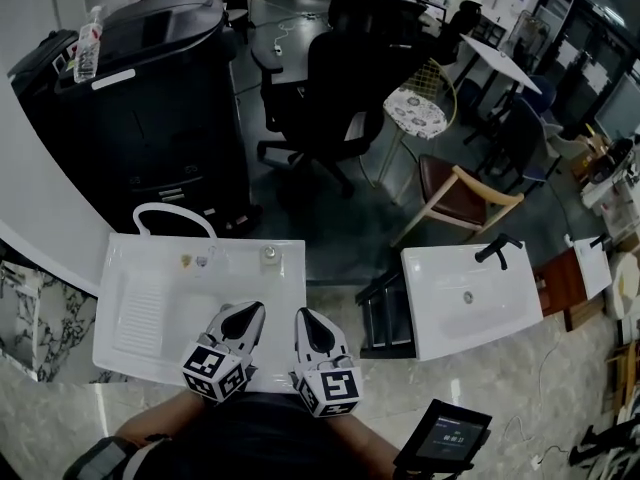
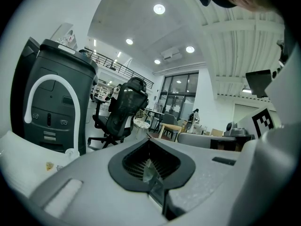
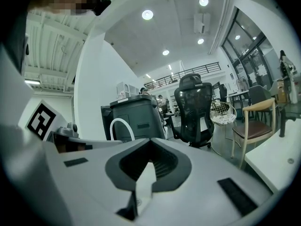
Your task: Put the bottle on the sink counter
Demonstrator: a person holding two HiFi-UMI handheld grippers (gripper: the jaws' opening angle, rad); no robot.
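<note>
Judged the task as not yet begun. Found the bottle (image 1: 88, 43) upright on top of the black cabinet (image 1: 150, 118), beyond the sink counter (image 1: 135, 313) and well apart from both grippers. Held the left gripper (image 1: 250, 311) and the right gripper (image 1: 304, 316) side by side over the near edge of the sink, each with jaws pressed together and nothing between them. Left to do, then: reaching to the bottle, opening one claw, gripping, carrying back, setting down on the counter. Noted a white arched tap (image 1: 172, 206) between sink and cabinet, possibly in the way of the reach. Saw also an office chair (image 1: 335, 88), a wooden chair (image 1: 462, 196), a second sink (image 1: 470, 293) and a tablet (image 1: 445, 436) to the right, none on the path.
</note>
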